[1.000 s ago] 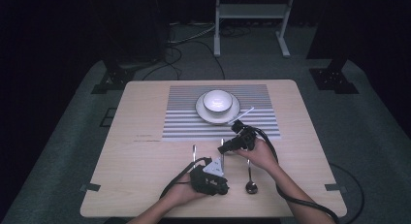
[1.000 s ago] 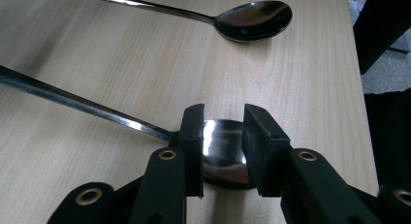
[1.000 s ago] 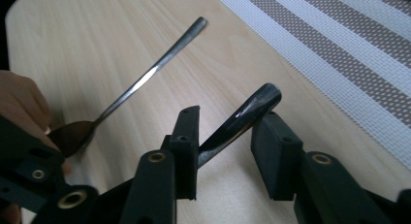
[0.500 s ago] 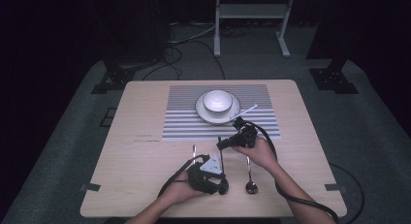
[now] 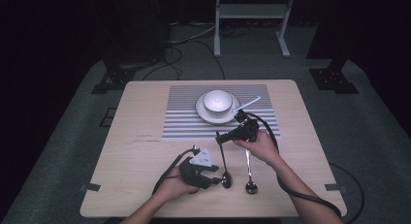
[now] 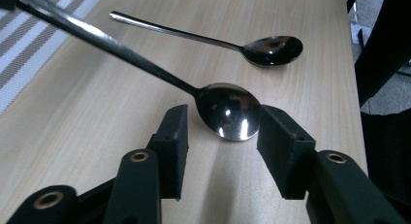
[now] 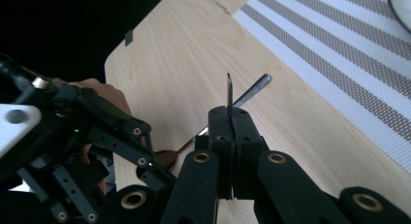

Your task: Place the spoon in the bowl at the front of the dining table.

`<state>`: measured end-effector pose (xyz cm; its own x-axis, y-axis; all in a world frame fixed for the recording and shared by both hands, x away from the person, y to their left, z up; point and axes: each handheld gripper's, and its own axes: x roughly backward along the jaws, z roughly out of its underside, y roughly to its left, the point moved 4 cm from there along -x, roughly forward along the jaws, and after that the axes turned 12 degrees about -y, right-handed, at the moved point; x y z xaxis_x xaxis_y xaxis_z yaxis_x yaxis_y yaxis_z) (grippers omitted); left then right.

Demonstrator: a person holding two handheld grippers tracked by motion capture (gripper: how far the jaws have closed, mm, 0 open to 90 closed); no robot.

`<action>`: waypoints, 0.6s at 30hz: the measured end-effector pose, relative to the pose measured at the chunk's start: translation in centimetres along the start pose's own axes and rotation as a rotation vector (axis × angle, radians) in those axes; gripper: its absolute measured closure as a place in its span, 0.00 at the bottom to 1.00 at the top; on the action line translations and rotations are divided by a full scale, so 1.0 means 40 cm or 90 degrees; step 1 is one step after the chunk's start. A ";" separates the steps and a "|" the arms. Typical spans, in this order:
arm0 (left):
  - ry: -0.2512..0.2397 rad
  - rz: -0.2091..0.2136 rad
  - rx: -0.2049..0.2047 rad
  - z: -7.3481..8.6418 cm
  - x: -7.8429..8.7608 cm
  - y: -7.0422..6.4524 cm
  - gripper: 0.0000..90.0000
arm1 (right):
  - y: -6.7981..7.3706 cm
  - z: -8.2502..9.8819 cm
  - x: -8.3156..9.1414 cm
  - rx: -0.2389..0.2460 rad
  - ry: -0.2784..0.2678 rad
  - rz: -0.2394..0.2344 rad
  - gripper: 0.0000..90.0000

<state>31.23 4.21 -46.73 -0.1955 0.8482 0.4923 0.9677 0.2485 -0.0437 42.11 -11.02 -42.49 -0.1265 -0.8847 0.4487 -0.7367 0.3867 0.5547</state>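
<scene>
While clamped: spoon (image 5: pixel 224 161), right claw (image 5: pixel 219 136).

The high view is dim around its edges: the floor and background fall to near black, while the table (image 5: pixel 145 112) is evenly lit from above, its pale wood reading clearly. Shadows there are soft and short. The bowl (image 5: pixel 216 101) glares slightly white. The picture is soft overall, with fine detail lost.

The left gripper view is brighter and sharp in the middle; the near spoon (image 6: pixel 228 110) carries bright specular spots and dark reflections, and the far spoon (image 6: pixel 271 49) shines too. The jaws at the bottom are slightly blurred.

In the right gripper view the upper left corner is black, the mat (image 7: pixel 349 54) is bright, and the jaws look dark and soft.
</scene>
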 end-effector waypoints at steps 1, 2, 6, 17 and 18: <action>-0.003 -0.003 0.004 0.000 0.001 0.001 0.56 | 0.001 -0.006 0.004 0.000 0.001 0.002 0.98; -0.006 -0.005 0.013 -0.001 0.001 0.003 0.54 | 0.001 -0.012 0.007 0.003 0.001 0.007 0.98; -0.017 -0.014 0.024 -0.004 0.009 0.010 0.43 | -0.007 -0.042 0.028 -0.001 -0.016 0.016 0.98; -0.056 -0.053 0.074 -0.002 0.057 0.057 0.30 | -0.038 -0.075 0.057 -0.025 -0.046 0.025 0.98; -0.062 -0.060 0.085 0.000 0.068 0.066 0.30 | -0.039 -0.075 0.058 -0.028 -0.048 0.024 0.98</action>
<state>33.27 7.16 -45.51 -0.3045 0.8584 0.4129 0.9162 0.3825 -0.1194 44.98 -12.90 -40.21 -0.2044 -0.8854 0.4175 -0.7004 0.4303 0.5695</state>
